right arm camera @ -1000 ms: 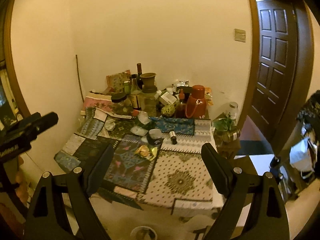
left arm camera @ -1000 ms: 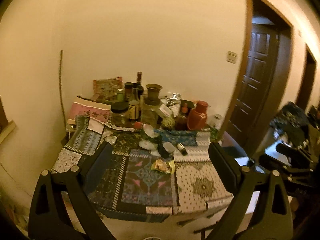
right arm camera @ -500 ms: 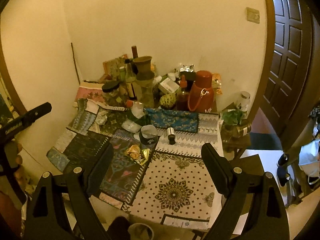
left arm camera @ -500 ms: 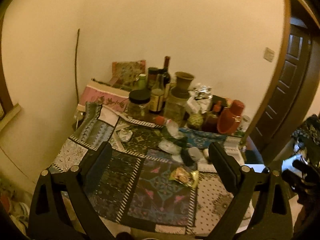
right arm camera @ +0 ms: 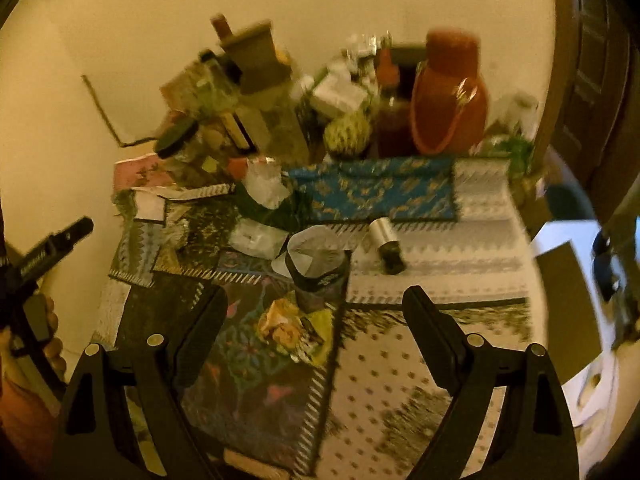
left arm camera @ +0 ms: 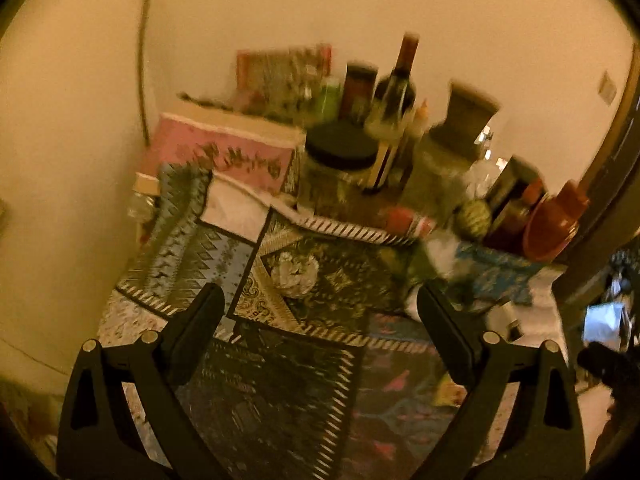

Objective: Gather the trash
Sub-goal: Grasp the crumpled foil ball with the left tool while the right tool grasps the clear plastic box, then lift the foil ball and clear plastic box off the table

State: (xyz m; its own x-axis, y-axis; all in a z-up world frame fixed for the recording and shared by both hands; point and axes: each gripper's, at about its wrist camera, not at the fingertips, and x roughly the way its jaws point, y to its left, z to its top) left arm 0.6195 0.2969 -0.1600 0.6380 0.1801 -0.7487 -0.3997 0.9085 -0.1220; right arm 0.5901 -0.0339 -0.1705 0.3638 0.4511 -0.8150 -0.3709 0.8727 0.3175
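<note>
Trash lies on a table covered with patterned cloths [right arm camera: 400, 380]. A crumpled yellow wrapper [right arm camera: 294, 330] lies near the front, with a dark paper cup [right arm camera: 318, 268] just behind it. A small dark bottle [right arm camera: 386, 244] lies on its side to the right. Clear plastic pieces [right arm camera: 258, 238] and a crumpled clear wrapper [right arm camera: 264, 182] lie further back. A crumpled silvery wrapper [left arm camera: 294, 274] lies ahead of my left gripper [left arm camera: 318, 306], which is open and empty above the table. My right gripper [right arm camera: 314, 310] is open and empty above the yellow wrapper.
Bottles, a black-lidded jar [left arm camera: 340, 172], a brown pot [left arm camera: 466, 114] and a red thermos [right arm camera: 448, 96] crowd the back of the table against the wall. A pink box [left arm camera: 224, 152] sits back left. A dark wooden door [right arm camera: 596, 80] stands at the right.
Both grippers have moved forward and down toward the table, so the trash looms larger. The left view has swung toward the table's left side. Both stay open and empty.
</note>
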